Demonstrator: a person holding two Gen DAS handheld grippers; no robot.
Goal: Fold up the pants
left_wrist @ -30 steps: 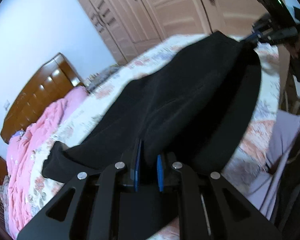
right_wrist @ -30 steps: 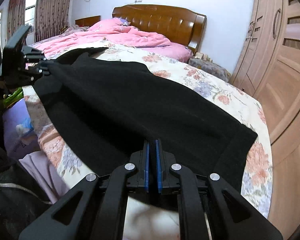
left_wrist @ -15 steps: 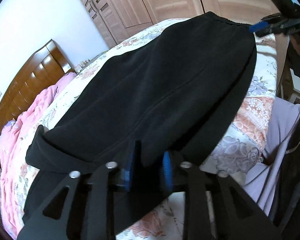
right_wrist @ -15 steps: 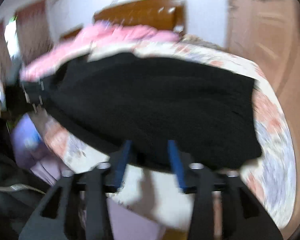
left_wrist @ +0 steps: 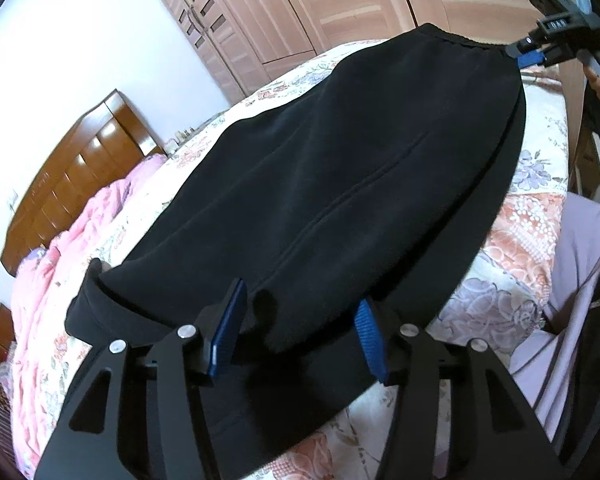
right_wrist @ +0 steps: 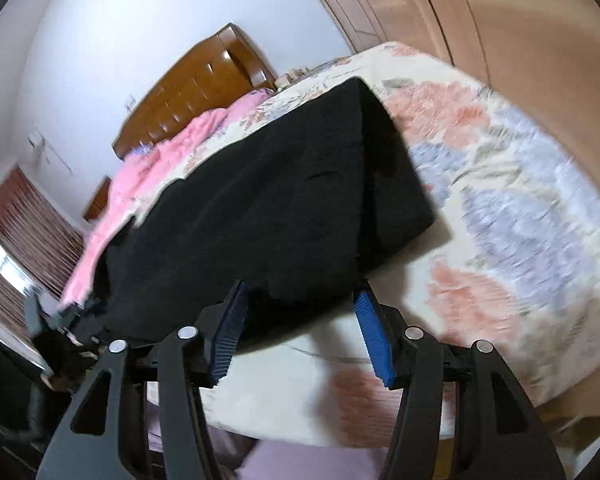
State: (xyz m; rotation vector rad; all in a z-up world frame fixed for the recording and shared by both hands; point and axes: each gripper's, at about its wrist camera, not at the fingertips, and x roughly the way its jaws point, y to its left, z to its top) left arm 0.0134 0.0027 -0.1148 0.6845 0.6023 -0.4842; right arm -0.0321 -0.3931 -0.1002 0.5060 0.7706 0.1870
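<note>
Black pants point(left_wrist: 340, 184) lie folded lengthwise on the floral bed point(left_wrist: 540, 152), one leg over the other. My left gripper point(left_wrist: 300, 332) is open at the cuff end, its blue pads either side of the hem without gripping it. My right gripper point(right_wrist: 298, 328) is open at the near edge of the waist end of the pants point(right_wrist: 268, 216). It also shows in the left wrist view point(left_wrist: 540, 52) at the far waistband. The left gripper shows blurred at the lower left of the right wrist view point(right_wrist: 56, 312).
A pink quilt point(left_wrist: 72, 248) lies along the far side of the bed by the wooden headboard point(left_wrist: 80, 160). Wooden wardrobes point(left_wrist: 300, 8) stand past the bed. Lilac cloth point(left_wrist: 572, 280) hangs beside the bed's near edge.
Both grippers have opened and let go of the pants. The top leg has dropped flat onto the lower one. The right wrist view has swung and is blurred.
</note>
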